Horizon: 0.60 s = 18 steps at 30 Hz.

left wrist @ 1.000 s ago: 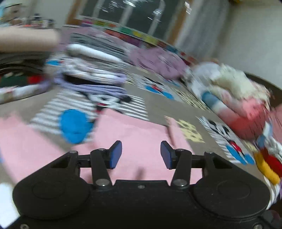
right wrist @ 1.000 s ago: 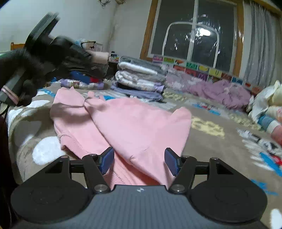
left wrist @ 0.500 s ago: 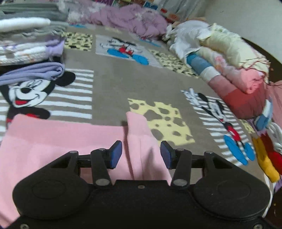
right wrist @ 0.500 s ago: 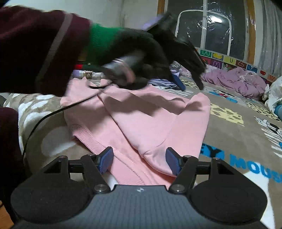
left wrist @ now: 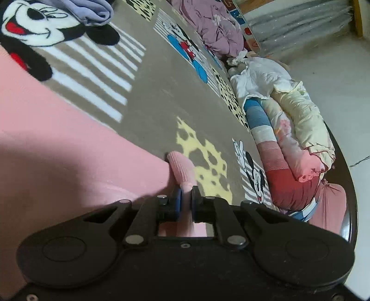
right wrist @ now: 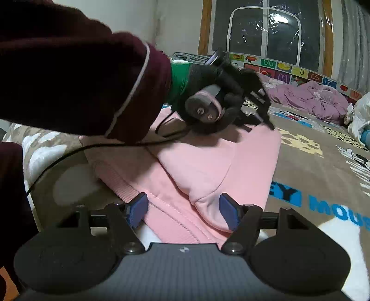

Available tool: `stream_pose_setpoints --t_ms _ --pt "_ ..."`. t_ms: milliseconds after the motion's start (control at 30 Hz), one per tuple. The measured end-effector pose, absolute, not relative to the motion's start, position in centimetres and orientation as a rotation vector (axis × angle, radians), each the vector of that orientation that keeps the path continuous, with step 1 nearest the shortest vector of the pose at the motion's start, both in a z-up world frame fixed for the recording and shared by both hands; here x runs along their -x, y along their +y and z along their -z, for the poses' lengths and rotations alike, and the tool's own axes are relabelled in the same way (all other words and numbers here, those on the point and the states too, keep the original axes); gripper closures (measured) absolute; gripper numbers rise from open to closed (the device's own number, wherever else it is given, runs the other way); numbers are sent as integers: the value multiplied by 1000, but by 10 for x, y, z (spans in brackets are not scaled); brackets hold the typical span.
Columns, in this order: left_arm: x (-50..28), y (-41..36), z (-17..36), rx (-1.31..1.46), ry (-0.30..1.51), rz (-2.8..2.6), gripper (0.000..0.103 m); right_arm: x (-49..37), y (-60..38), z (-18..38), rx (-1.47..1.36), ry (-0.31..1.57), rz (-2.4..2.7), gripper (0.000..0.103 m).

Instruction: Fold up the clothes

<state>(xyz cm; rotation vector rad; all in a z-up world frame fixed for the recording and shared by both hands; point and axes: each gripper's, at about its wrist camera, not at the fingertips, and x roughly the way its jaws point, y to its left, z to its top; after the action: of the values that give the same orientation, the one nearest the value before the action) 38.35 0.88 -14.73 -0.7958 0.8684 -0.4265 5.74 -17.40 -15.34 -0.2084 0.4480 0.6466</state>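
Note:
A pink sweater lies spread on a Mickey Mouse blanket. In the left wrist view my left gripper is shut on the sweater's ribbed sleeve cuff at the far edge of the pink cloth. In the right wrist view my right gripper is open, its blue pads either side of the sweater's near folded edge. The left gripper also shows there, held by a gloved hand at the sweater's far corner.
A dark red sleeve and a black cable cross over the sweater. A purple garment lies at the back by the window. A pile of rolled bedding lines the right side. A lilac folded item lies beyond the sweater.
My left gripper has moved down onto the sleeve cuff and shut on it. My right gripper has edged closer to the sweater's near edge and stays open.

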Motion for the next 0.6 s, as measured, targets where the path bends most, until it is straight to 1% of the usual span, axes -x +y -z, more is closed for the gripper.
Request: stream_pose_setpoints --t_ms 100,133,167,200,300,433,533,600 --pt "-384 6 139 733 871 432 93 -56 -174 154 206 445 -645 34" --pt "-382 3 133 694 865 432 84 -56 -175 154 204 442 -646 34" --pt "-379 1 123 619 838 417 78 -56 -176 153 198 441 -647 33" --pt "-376 -1 113 543 809 401 76 -56 -176 153 198 441 -648 33" --pt "-361 -8 86 329 708 350 76 -57 -178 154 196 442 -649 33" --pt "-346 -35 72 117 642 403 76 -57 -178 153 194 441 -649 33" --pt "-350 -60 84 15 663 451 76 -57 -178 152 192 440 -650 33" --pt "-360 -70 104 -42 718 433 78 -57 -178 152 188 441 -653 33"
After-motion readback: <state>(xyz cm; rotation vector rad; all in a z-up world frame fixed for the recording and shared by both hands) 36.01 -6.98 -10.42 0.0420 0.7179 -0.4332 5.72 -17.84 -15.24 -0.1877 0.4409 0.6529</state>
